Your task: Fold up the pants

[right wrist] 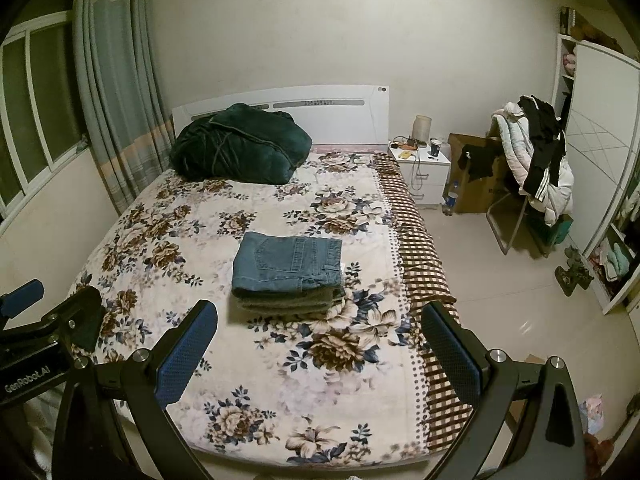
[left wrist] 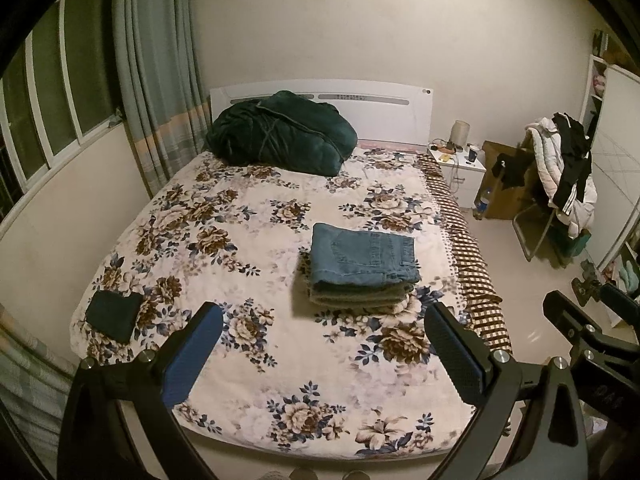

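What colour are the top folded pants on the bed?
Blue denim pants, clearest in the right wrist view.

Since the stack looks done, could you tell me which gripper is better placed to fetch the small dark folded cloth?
Probably the left gripper: the dark cloth lies at the bed's near-left corner, on its side.

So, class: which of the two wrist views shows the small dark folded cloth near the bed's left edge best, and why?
The left wrist view. There the small dark folded cloth lies fully visible on the floral bedspread. In the right wrist view the left gripper's body covers most of it, leaving only a dark corner.
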### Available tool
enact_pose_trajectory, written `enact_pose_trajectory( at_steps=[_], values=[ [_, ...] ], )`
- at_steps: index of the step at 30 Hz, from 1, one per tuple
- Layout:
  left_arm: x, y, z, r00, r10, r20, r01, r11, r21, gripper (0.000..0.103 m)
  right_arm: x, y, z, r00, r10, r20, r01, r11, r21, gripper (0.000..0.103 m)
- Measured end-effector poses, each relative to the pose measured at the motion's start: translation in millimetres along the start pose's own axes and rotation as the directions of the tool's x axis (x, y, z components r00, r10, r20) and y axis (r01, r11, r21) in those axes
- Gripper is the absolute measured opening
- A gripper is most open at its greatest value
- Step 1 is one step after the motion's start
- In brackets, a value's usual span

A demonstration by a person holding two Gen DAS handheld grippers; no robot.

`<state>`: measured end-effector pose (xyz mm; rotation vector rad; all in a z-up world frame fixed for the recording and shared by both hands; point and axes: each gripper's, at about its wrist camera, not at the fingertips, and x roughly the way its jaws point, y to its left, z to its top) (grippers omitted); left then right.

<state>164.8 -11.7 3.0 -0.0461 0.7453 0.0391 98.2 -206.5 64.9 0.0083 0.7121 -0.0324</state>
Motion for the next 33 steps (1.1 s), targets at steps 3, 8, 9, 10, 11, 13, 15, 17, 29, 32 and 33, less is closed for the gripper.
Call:
enact_pose_trajectory(
  at_steps=[3,8,9,10,11,13,15,17,29,32,33],
  values=[
    [-0.4,1.5,1.0,1.000,0.001,0.000,-0.001,1.000,-0.001,0.103,0.3,-0.4,0.3,1.000,0.001,0.000,-0.001,1.000,-0.001,0.103],
    [-0.4,1.6,1.1,1.000,0.004,0.001,-0.004,1.000,-0.001,0.103,0.4,-0.9,-0.2,1.000,0.000,-0.002,0.000,1.000,-0.001,0.103],
    [-0.7,2.6,2.3,1.000,0.003,0.001,-0.003,1.000,-0.001,0.103,0.8,0.2,-0.2,1.000,0.002,-0.002,-0.002,1.000,-0.002,0.103],
    [-0.4,1.8,1.1,1.000,0.004,0.000,-0.004,1.000,-0.001,0.103,0.7,0.1,-0.5,1.000,0.001,-0.001,-0.001,1.000,-0.002,0.103],
    [-0.4,1.7,1.0,1.000,0.004,0.001,-0.004,1.000,0.000,0.103,1.0,0.0,0.1,1.000,0.000,-0.001,0.000,1.000,-0.004,0.103],
    [-0.4,2.3,1.3,1.000,0.003,0.001,-0.003,1.000,-0.001,0.103,1.4,0.6,-0.9,1.000,0.001,-0.002,-0.001,1.000,-0.005,0.103],
    [-0.2,2.1,1.1,1.000,0.005,0.001,-0.005,1.000,-0.001,0.103,1.4,0.6,-1.2,1.000,0.000,-0.001,0.000,1.000,-0.006,0.103],
    [-0.5,2.1,1.0,1.000,0.005,0.001,-0.005,1.000,-0.002,0.103,1.5,0.4,-0.2,1.000,0.001,-0.001,-0.001,1.000,-0.005,0.103],
    [0.3,3.0,1.4,1.000,0.006,0.000,-0.006,1.000,0.000,0.103,1.8,-0.3,0.3,1.000,0.004,-0.001,-0.004,1.000,-0.007,0.103],
    [0.1,3.5,1.6,1.000,0.013,0.008,-0.013,1.000,0.004,0.103,2.0,-0.3,0.6,1.000,0.002,0.000,-0.002,1.000,-0.007,0.103],
    [1.3,3.2,2.5,1.000,0.013,0.009,-0.013,1.000,0.003,0.103,2.1,-0.3,0.5,1.000,0.003,-0.001,-0.003,1.000,-0.007,0.103]
  ],
)
